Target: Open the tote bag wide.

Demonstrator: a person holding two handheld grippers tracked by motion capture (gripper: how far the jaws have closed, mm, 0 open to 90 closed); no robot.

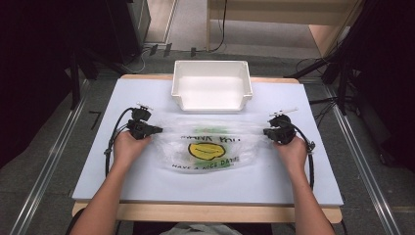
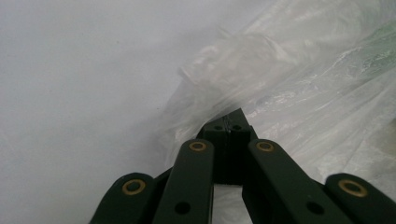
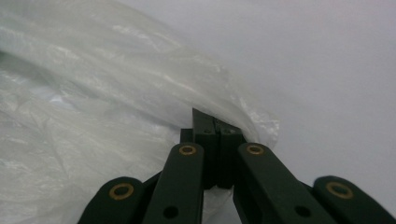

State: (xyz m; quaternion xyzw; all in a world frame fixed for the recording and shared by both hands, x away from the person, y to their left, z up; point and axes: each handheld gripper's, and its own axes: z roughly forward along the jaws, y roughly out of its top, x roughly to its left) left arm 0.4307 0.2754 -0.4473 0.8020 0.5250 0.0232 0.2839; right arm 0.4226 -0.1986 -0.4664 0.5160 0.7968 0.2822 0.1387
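Plastic bag [image 1: 208, 142]: thin, clear, crinkly film. Print faces up: yellow smiley in the middle, black lettering above and below it, some green behind. Lies flat on the table, spread wide left to right, just in front of the white bin. Film is wrinkled and bunched at both side edges, where it's pinched and stretched between the two ends. In the gripper views the bunched edge [image 2: 224, 79] shows folded, translucent layers [image 3: 140, 70] resting on the tabletop.
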